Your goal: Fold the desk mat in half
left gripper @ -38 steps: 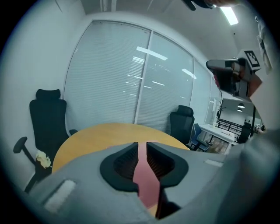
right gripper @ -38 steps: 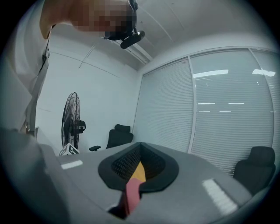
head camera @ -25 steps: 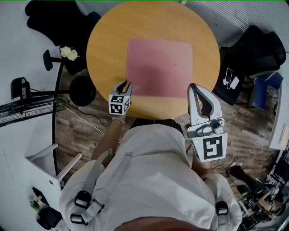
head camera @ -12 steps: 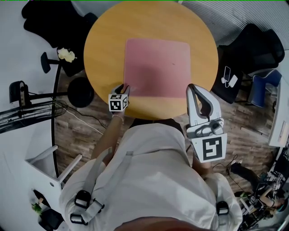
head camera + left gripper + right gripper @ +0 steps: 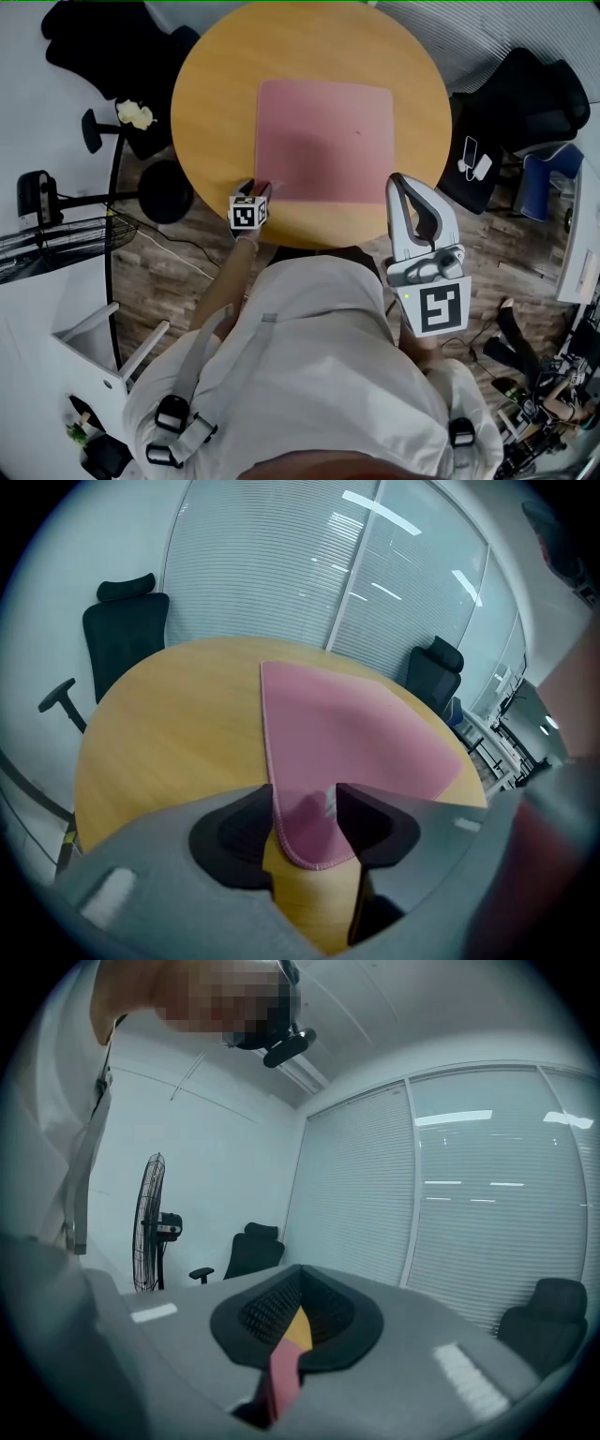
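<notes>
Desk mat (image 5: pixel 323 141): pink, flat, unfolded on round tabletop (image 5: pixel 216 103) | left gripper (image 5: pixel 305 810): jaws apart, just been opening, near-left mat corner between them, unclamped | right gripper (image 5: pixel 399 181): jaws together, empty, over near-right corner

Head view stares steeply down on the round table (image 5: pixel 216 103); left gripper view hugs the pink mat (image 5: pixel 347 733) close; right gripper view looks level, glimpsing both.

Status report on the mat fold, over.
Left gripper open, jaws just opened, astride near left corner of desk mat, not gripping. Right gripper shut, empty, off the mat. Mat flat on table, unfolded. Nothing in the way.
</notes>
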